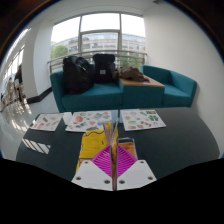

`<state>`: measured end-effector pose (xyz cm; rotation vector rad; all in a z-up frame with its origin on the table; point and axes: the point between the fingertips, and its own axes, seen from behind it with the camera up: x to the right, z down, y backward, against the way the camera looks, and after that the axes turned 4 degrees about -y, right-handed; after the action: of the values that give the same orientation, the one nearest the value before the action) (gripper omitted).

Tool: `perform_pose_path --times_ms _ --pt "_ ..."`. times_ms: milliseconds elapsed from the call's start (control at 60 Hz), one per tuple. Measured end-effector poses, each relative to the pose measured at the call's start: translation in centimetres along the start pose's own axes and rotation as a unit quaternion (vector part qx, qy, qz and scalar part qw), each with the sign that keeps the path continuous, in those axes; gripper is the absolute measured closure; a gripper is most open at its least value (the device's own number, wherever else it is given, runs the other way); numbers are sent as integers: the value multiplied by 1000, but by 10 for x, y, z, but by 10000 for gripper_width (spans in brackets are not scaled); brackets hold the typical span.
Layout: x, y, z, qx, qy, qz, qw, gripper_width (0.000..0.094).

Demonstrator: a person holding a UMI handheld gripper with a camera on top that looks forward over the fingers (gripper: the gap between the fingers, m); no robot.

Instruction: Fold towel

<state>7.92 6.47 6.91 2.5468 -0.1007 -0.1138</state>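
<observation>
The tool (117,166) is at 6 o'clock, low in the view, w/ its two white fingers pointing away over the desk (185,140). The fingers are close together & the pink pads (127,160) press in on the towel (98,146), so the tool is clamped on it. No gap shows btwn the pads.

The towel is right in the tool. It has yellow & pink stripes. Most of it bunches at the 10 o'clock side of the fingers, & an orange bit pokes up btwn the tips at 12 o'clock. I can't tell if the towel hangs free or touches the dark desk below.

Beyond the tips, more at 12 o'clock, 3 paper sheets lie flat in a row on the desk. One sheet (88,121) is just past the towel. One sheet (143,119) is at 1 o'clock from the tool. One sheet (45,122) is at 10 o'clock. All have small bright pics on them, too small to read. A little striped card (35,146) lies at 9 o'clock, well apart from the tool.

Far back at 12 o'clock is a blue-green sofa (165,90) w/ dark bags (78,72) on it. Behind the sofa is a big window (100,38).
</observation>
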Motion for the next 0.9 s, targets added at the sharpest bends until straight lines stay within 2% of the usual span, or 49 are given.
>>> perform_pose_path --times_ms 33,50,100,117,133,183,250,383,617,667,900 --pt "22 -10 7 -10 -8 16 1000 893" --pt "32 -15 11 -16 -12 23 1000 857" --pt "60 -28 22 -29 -16 41 999 668" --pt "69 -31 25 -31 -16 49 998 550" --pt "78 -35 27 -33 -15 56 998 540" --pt "102 -40 35 -39 -6 74 996 400" --pt "121 -32 28 -35 -11 85 996 320" --pt "116 13 -9 10 -33 54 998 191" --pt "53 140 -43 71 -26 2 997 151" --pt "36 165 -36 84 -16 -6 996 150" --pt "-24 258 -2 94 -3 -42 995 131"
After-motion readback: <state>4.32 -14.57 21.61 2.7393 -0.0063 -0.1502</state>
